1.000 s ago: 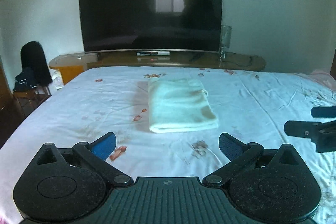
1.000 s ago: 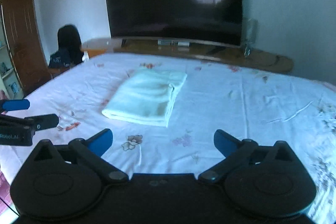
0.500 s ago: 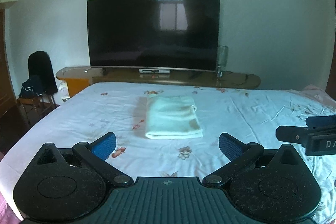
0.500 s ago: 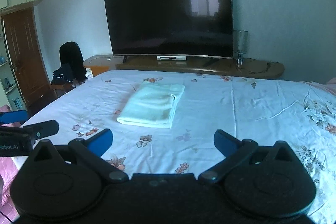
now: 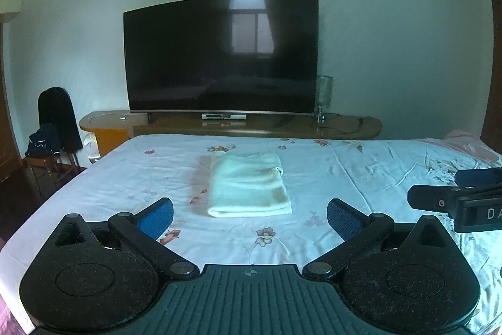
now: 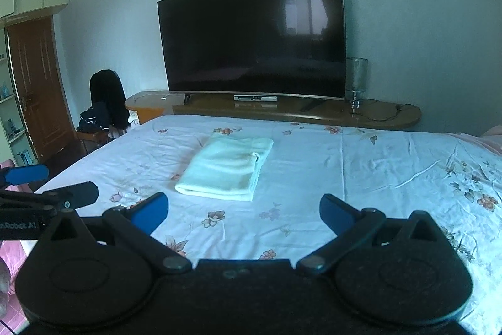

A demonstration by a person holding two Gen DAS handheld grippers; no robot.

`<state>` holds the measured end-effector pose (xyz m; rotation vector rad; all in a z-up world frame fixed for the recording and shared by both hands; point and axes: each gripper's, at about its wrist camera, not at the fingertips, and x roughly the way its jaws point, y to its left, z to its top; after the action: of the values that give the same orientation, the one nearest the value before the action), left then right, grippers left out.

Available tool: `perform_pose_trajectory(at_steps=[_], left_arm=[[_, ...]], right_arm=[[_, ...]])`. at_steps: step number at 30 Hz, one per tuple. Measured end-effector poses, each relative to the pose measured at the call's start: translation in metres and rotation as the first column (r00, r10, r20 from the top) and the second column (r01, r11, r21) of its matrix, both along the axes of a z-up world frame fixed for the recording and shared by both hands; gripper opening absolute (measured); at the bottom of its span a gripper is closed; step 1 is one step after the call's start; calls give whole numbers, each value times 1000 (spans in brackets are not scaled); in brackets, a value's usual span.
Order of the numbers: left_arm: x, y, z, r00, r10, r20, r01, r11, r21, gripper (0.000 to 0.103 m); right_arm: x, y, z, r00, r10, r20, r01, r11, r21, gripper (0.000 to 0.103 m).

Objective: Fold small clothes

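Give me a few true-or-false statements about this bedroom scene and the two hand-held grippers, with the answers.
1. The pale folded cloth lies flat on the floral bedsheet. True.
2. The left hand-held gripper is clamped on the cloth. False: its blue fingers stand wide apart, short of the cloth and clear of it.
3. The television is showing a programme. False: the screen is dark, with only a window reflected in it.
4. The right hand-held gripper is open and holds nothing. True.
5. A clear glass stands on the wooden unit beside the television. True.

Left tool [image 5: 250, 214] and right tool [image 6: 244, 211] hover level (side by side), both spread wide, holding nothing.
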<state>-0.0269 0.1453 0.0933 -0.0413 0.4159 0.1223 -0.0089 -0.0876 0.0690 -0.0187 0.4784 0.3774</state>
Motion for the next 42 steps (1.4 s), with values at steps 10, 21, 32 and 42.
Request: perform_pose_trajectory(at_steps=[10,21,32,42], left_arm=[[1,-1,1,1000,-5,-3,5,1000,-4,103],[1,3,1,1000,1,4,-1,1000,0,103],[3,10,2,1000,5,8,-5,1000,-4,103],[3,11,3,1000,8,12,-8,1000,-1,103]], right_arm=[[1,-10,2,1000,-19,-4,19,1000,1,103],[4,-4,4,1000,-9,-1,9,1000,2,103],[4,-2,7,1000,3,-1,-3,1000,-4,103],[4,-2,8,1000,8,-10,-8,1000,-8,103]])
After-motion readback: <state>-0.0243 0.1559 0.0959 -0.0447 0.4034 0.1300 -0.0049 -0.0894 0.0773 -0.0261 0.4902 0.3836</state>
